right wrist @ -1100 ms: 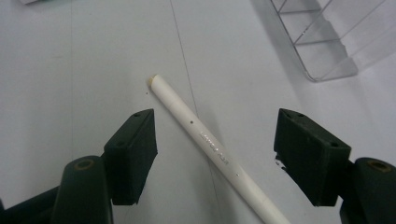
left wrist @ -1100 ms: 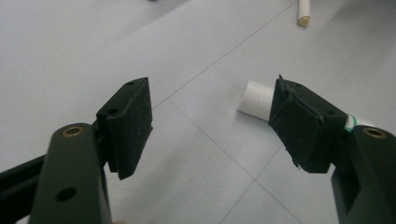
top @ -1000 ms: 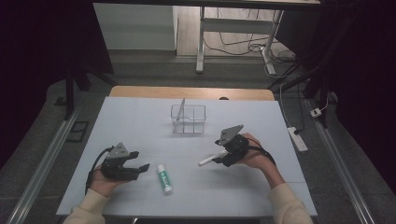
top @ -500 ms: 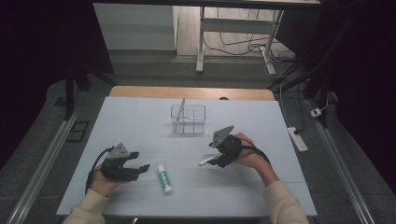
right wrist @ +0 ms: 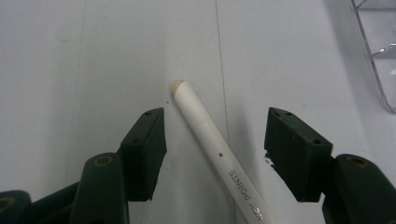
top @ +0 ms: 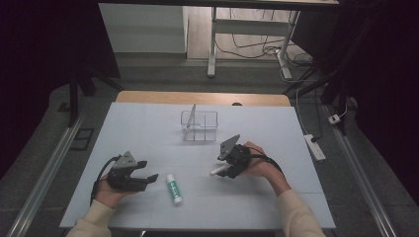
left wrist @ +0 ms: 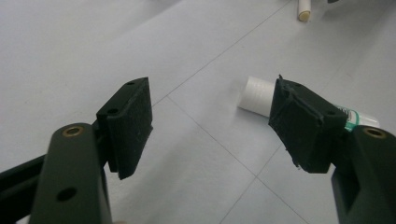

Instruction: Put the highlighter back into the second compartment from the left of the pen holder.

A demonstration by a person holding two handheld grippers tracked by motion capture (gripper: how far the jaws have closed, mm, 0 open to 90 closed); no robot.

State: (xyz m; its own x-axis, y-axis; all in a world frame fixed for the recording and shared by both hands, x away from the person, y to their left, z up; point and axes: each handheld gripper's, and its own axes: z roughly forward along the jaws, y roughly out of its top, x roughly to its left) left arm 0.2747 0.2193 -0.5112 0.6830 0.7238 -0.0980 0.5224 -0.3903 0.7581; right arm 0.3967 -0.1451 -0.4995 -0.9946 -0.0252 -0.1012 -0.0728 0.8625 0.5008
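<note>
A white marker pen lies on the pale blue table, printed "POINTE" along its barrel. My right gripper is open with a jaw on either side of it, neither touching. From above, the right gripper hovers over the pen right of centre. A white glue stick with a green label lies near the front middle. My left gripper stands open just left of it. In the left gripper view the stick's white cap shows between the open jaws of my left gripper, partly behind the right one.
A clear plastic organizer with compartments stands at mid-table behind the right gripper; its corner shows in the right gripper view. A power strip lies off the table's right edge. Desk legs and cables stand on the floor beyond.
My right gripper has slid a little left and nearer, down over the white pen. The pen, the glue stick and the left gripper stay where they were.
</note>
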